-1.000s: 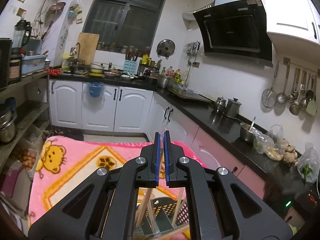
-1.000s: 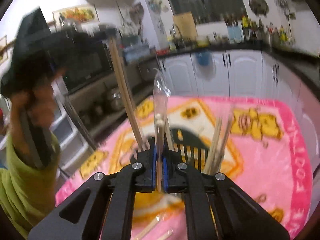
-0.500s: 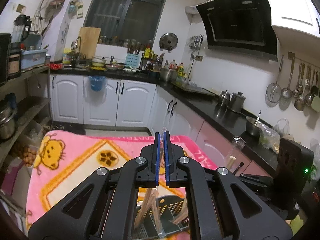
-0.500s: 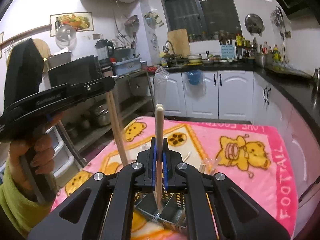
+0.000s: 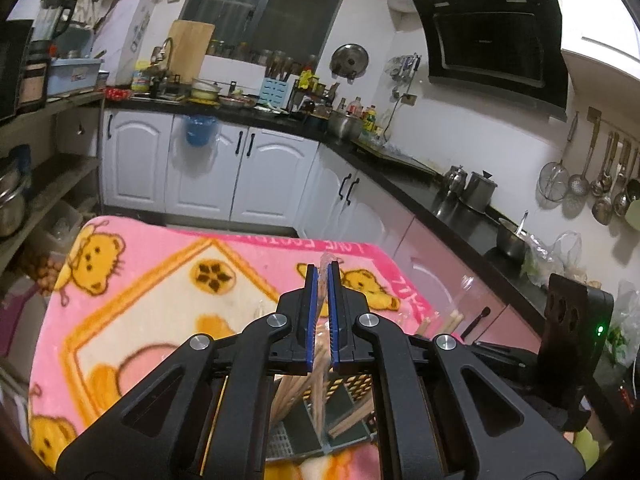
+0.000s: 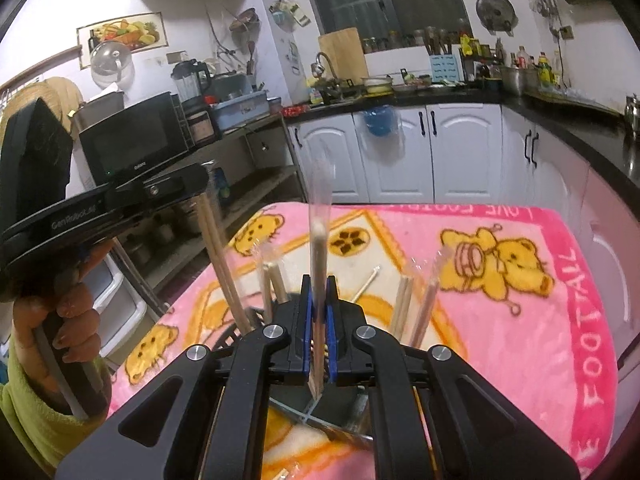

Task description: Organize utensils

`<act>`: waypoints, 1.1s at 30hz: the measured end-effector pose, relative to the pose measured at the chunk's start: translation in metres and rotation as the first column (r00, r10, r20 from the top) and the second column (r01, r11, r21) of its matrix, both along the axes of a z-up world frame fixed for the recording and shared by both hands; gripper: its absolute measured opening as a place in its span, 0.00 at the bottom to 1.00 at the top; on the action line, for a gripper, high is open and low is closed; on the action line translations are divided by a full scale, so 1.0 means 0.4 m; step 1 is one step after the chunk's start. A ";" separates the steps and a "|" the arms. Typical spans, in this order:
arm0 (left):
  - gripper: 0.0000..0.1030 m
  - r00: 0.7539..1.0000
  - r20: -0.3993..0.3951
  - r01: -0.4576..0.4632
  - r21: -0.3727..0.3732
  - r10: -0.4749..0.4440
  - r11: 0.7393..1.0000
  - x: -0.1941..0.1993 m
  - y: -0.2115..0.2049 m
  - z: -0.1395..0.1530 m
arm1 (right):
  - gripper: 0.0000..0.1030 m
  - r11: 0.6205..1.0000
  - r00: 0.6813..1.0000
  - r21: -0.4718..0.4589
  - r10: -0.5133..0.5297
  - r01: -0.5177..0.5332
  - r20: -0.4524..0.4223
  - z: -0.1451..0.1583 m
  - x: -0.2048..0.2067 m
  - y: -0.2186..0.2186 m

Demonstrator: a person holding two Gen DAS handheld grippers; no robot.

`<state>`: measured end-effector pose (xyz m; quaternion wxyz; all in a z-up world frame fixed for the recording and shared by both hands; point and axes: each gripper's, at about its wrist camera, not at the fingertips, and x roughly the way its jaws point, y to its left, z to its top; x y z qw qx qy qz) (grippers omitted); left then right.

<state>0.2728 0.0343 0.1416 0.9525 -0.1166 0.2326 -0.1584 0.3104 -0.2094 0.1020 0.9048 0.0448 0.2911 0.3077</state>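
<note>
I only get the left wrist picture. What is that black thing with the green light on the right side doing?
Observer: That is the right gripper. A wrapped chopstick stands between its jaws, which have just been opening, above the basket.
Operator: Who carries my camera?
Observer: A hand in a green sleeve holds the left gripper, which is shut on a pair of chopsticks.
Operator: Anything on the wall left of me?
Observer: A framed picture of food.
</note>
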 end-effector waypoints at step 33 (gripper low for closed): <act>0.88 0.996 0.027 -0.089 0.143 0.086 0.986 -0.162 0.007 -0.101 | 0.62 0.998 0.998 -0.027 -0.059 0.059 0.005 -0.054 -0.124 -0.080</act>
